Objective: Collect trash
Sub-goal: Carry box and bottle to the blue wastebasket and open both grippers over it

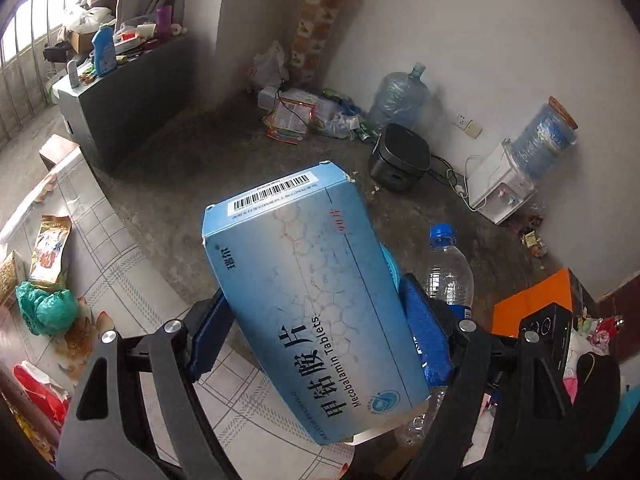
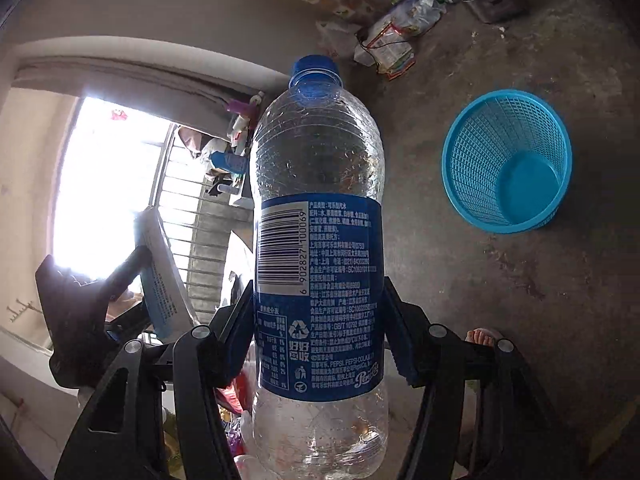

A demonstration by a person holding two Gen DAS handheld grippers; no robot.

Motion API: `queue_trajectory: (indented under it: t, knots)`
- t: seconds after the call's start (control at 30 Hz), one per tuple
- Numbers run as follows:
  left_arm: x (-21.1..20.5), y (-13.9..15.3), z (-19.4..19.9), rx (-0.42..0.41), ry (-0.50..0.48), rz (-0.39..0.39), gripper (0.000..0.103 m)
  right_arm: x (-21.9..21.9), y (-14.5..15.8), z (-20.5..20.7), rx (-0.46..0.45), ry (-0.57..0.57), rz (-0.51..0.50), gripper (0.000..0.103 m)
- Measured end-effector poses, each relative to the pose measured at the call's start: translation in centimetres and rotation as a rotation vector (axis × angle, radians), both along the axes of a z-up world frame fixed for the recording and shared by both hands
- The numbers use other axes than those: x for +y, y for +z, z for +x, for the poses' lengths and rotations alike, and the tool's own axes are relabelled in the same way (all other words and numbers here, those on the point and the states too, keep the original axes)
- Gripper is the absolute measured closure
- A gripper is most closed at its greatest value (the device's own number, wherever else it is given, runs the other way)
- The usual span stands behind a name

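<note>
Gripping a blue tablet box [image 1: 308, 304] across its long sides, the left gripper [image 1: 320, 320] has its jaws pressed against the carton, which tilts up over the concrete floor [image 1: 192, 176]. The right gripper [image 2: 318, 308] has its jaws clamped on the blue label of a clear plastic bottle [image 2: 316, 240], cap pointing away. A blue mesh basket [image 2: 472, 184] stands on the floor, right of the bottle and apart from it. Beyond the basket, wrappers [image 2: 394, 48] lie near the wall.
</note>
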State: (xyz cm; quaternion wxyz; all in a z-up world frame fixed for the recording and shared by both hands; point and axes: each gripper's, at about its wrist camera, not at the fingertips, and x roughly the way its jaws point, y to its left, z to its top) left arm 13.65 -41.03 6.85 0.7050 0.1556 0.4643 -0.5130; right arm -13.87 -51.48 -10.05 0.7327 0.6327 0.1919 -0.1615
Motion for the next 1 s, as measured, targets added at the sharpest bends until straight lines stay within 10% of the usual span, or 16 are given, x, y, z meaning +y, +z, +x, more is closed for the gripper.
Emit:
queue_trajectory:
  t: [0.23,0.5,0.73,1.0]
  knots:
    - [-14.5,-13.3,-1.2,0.092,-0.1,0.24,0.027,-7.9,-12.6,0.3,0.036,-0.098,0.295,0.045]
    - [-23.8,-22.6,-2.7,0.147,-0.079,0.334,0.022,-14.7,-23.1,-0.7,0.153,-0.254,0.46,0.035]
    - [-23.4,-22.0,-4.5,0.115,-0.115,0.31,0.022,-15.9,-24.7,-1.1,0.195,-0.289,0.436,0.034]
    - [-19.3,-13.2,-5.8,0.016,-0.206,0.161,0.022,-12.2,-16.5,-3.2,0.234,-0.295,0.16,0.034]
